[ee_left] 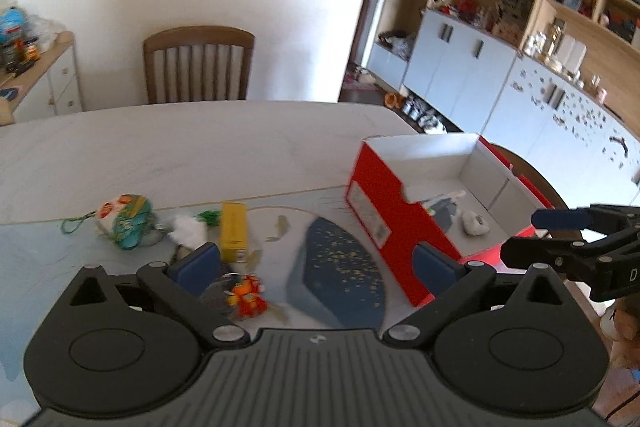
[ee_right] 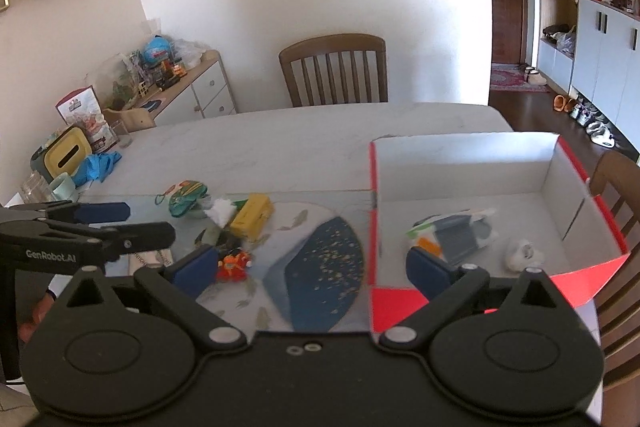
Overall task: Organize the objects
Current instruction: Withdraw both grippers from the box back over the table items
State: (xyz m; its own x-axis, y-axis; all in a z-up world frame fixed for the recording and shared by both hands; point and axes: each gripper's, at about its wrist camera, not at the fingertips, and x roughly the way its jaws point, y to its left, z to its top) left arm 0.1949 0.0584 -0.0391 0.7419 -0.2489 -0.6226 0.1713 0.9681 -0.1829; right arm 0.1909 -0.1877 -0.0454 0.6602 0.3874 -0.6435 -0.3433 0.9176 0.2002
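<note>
Clutter is seen loose on the table (ee_right: 304,131), on the patterned mat toward the near edge: an orange toy figure (ee_right: 233,264), a yellow box (ee_right: 252,217), a white tuft (ee_right: 221,211) and a green patterned pouch (ee_right: 187,195). The red cardboard box (ee_right: 560,277), open-topped, is set toward the table's right edge; a printed packet (ee_right: 456,231) and a small white object (ee_right: 524,254) are already inside it.

Left gripper (ee_left: 316,263): jaws are held wide apart, nothing between them. Right gripper (ee_right: 312,265): likewise spread wide and empty.

Key relation: in the left wrist view the orange toy figure (ee_left: 247,294) lies just ahead of the left gripper, low and nearer its left finger than its right. The yellow box (ee_left: 234,235) lies just beyond, its long axis running roughly away from the near edge. The red cardboard box (ee_left: 384,215) stands off to that gripper's right.

The right gripper is seen straddling the red box's near left corner, so the loose items lie to its left. The left gripper is judged the nearer for the figure; a slight shift leftward would probably be needed to centre it.
</note>
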